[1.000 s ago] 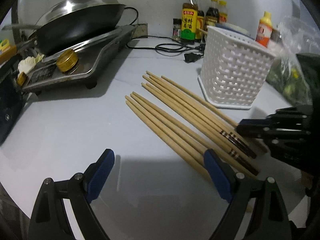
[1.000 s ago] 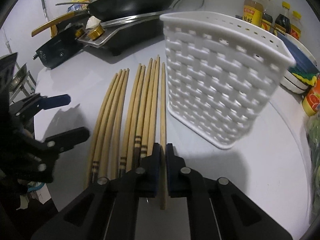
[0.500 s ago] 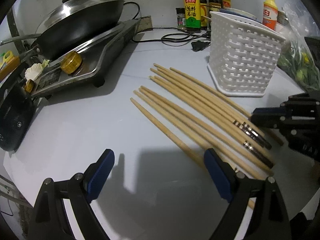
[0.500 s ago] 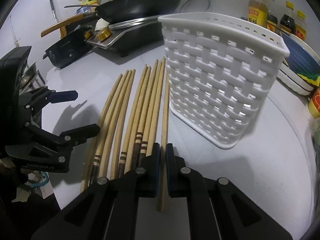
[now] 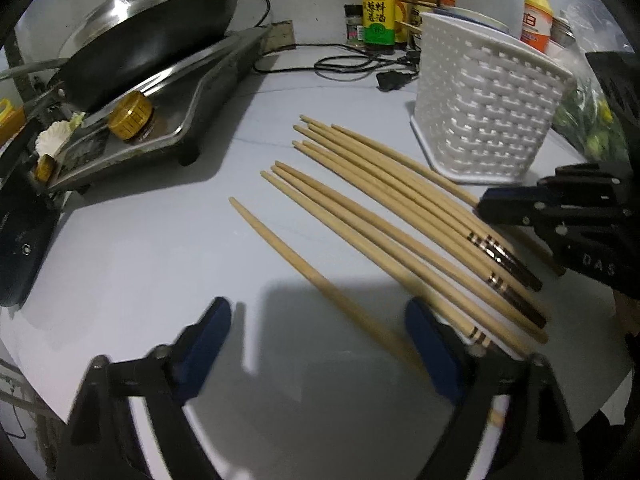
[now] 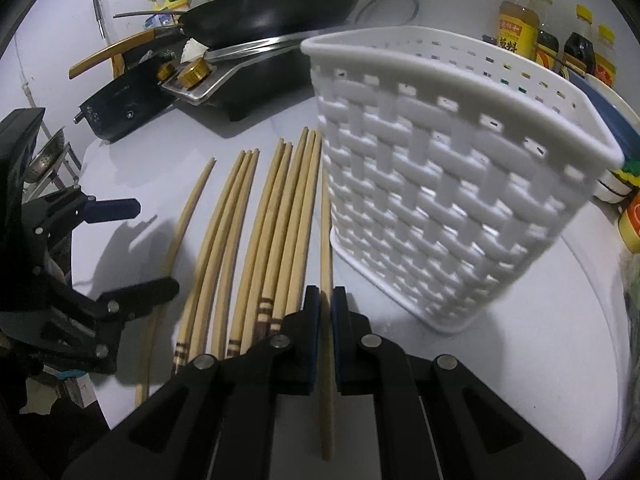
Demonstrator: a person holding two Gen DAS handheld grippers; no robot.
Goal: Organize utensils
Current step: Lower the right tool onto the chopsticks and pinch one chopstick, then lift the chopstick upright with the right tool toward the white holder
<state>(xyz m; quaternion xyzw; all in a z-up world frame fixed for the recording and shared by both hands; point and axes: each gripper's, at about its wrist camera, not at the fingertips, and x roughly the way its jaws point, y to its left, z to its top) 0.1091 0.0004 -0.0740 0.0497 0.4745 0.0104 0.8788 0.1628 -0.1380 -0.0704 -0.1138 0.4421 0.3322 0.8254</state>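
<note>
Over on the left side of the desk (image 5: 140,248), the left tongs (image 5: 318,344) are hanging wide apart and gripping nothing, straddling the handle end of a lone chopstick (image 5: 304,268) that is lying apart from the main bundle of chopsticks (image 5: 400,208). That stray stick is the first worry: it is sitting loose, and if the left tongs are brought down askew, a pad may nudge it rather than catch it, sending it rolling toward the near edge or back into the bundle. Compared with a second ago, this stick is lying clearly separated from its neighbours, where before it was lying against them, and the left tongs are looking from farther back and higher.

Moving right, the bundle is lying flat on the desk, tips pointing toward the stove (image 5: 168,128), just beside the white basket (image 6: 460,200). The right tongs (image 6: 326,308) are pinching narrowly on the rightmost chopstick (image 6: 326,232), near its thick end, exactly as in the earlier frames. Held so far back, the long stick may be swinging or pivoting once lifted, and its tip is lying almost against the basket wall, so a careless raise could be knocking the light basket or catching its weave. The basket itself is standing upright; whether anything is inside I cannot tell.
</note>
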